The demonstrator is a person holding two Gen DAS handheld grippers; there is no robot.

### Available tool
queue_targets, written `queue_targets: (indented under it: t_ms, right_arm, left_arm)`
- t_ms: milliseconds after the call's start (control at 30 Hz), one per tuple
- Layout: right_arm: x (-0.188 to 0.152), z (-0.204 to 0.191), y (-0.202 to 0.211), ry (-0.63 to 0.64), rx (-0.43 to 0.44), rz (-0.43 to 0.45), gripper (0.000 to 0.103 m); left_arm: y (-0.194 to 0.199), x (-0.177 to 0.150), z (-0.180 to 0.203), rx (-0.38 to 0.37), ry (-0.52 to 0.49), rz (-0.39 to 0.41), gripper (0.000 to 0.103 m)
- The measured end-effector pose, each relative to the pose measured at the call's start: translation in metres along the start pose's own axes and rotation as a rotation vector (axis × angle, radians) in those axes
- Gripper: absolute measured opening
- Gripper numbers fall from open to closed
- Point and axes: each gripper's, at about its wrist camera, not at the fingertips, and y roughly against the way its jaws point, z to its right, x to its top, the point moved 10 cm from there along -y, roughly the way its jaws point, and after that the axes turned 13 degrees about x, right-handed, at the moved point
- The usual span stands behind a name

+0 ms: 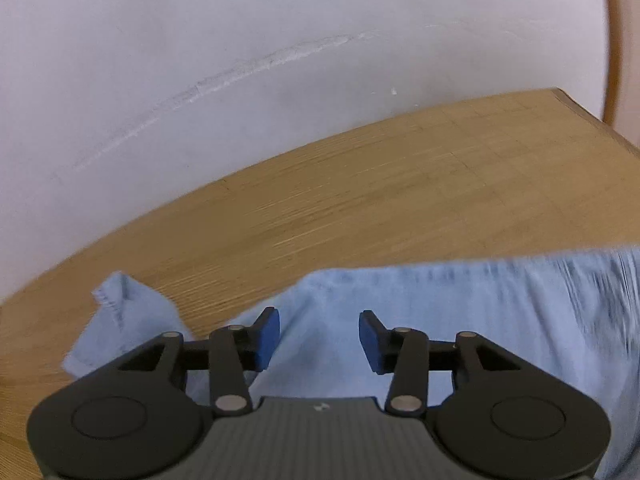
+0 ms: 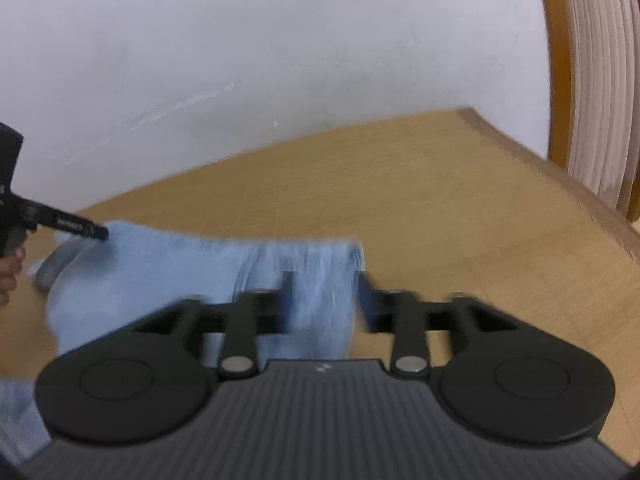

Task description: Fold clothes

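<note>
Left wrist view: left tool (image 1: pixel 319 340) spread wide over the light blue garment (image 1: pixel 460 320), gripping nothing. Right tool (image 2: pixel 324 300) likewise wide, blurred, at the garment's right edge. Bare bench (image 1: pixel 360 192) runs far to the white wall (image 1: pixel 240 40).

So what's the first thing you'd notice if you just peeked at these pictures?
The light blue garment grabs you first, lying rumpled on the wooden table near its front edge. Next come the two black grippers hovering over it: the left gripper and the right gripper, both with jaws open. Behind the table stands a plain white wall.
</note>
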Motion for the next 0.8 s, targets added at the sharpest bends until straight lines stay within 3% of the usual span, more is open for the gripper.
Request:
queue_targets:
  t_ms: [100, 233, 333, 400, 500, 600, 800]
  right_arm:
    - [-0.034, 0.004, 0.032, -0.05, 0.002, -0.048, 0.055]
    - [-0.077, 0.013, 0.077, -0.312, 0.054, -0.09, 0.056]
    - [-0.103, 0.012, 0.109, -0.485, 0.109, -0.076, 0.057]
    - [-0.114, 0.008, 0.128, -0.553, 0.111, -0.032, 0.058]
    - [-0.136, -0.004, 0.152, -0.622, 0.089, -0.007, 0.057]
    - [-0.158, -0.027, 0.161, -0.655, 0.061, -0.056, 0.057]
    - [-0.179, -0.081, 0.144, -0.602, 0.077, -0.081, 0.056]
  left_arm:
    - [0.025, -0.036, -0.013, -0.022, 0.007, -0.015, 0.054]
    - [0.05, -0.09, -0.028, -0.064, 0.046, -0.091, 0.055]
    - [0.064, -0.13, -0.027, -0.113, 0.033, -0.166, 0.055]
    - [0.075, -0.148, -0.023, -0.159, -0.004, -0.172, 0.055]
    - [0.093, -0.169, -0.019, -0.197, -0.056, -0.146, 0.056]
    - [0.107, -0.187, -0.017, -0.251, -0.066, -0.134, 0.056]
    - [0.124, -0.227, -0.013, -0.313, -0.061, -0.159, 0.057]
